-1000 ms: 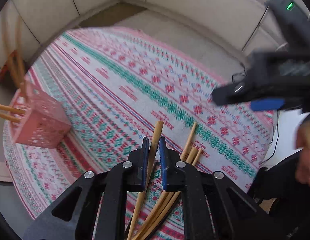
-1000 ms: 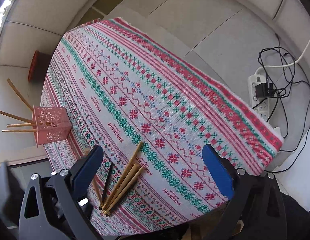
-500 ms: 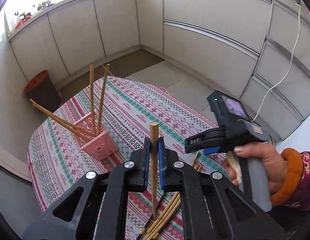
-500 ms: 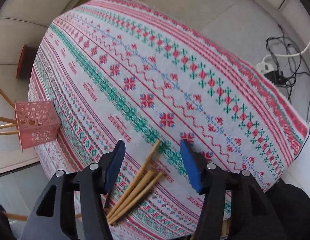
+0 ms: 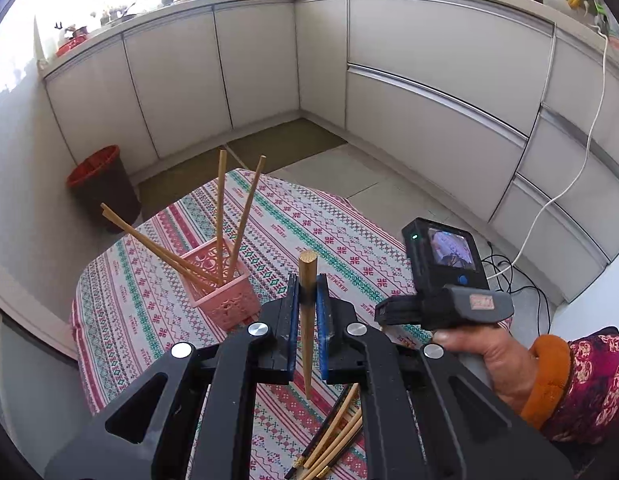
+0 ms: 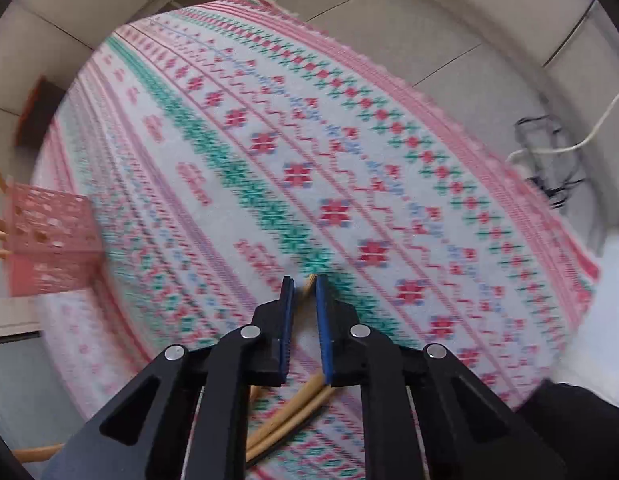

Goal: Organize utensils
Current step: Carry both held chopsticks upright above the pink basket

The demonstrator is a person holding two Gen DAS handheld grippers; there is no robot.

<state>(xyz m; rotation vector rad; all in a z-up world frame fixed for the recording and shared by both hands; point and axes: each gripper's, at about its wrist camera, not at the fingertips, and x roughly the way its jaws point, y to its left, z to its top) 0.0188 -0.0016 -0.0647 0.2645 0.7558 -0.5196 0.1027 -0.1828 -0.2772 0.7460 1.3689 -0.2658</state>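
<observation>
The left gripper (image 5: 306, 306) was clamped on a single light wooden chopstick (image 5: 307, 320), which stood almost upright between its blue pads, blunt end up and tapered tip hanging above the desk (image 5: 333, 240) with its red, green and white patterned woven cloth. A pink perforated plastic square holder (image 5: 225, 300) stood on the cloth just left of and beyond that gripper, with four wooden chopsticks (image 5: 220, 216) leaning out of it at different angles. The loose bundle of wooden chopsticks (image 5: 333, 440) lay on the cloth beneath the gripper bodies. The right gripper (image 6: 305, 292) pointed steeply down at that bundle; its jaws had just been closing, and the end of one wooden chopstick (image 6: 308, 283) from the bundle showed between the nearly met fingertips. That view was blurred, so actual pad contact was unclear. A person's hand (image 5: 481, 360), in an orange cuff and patterned sleeve, held the right gripper's handle.
</observation>
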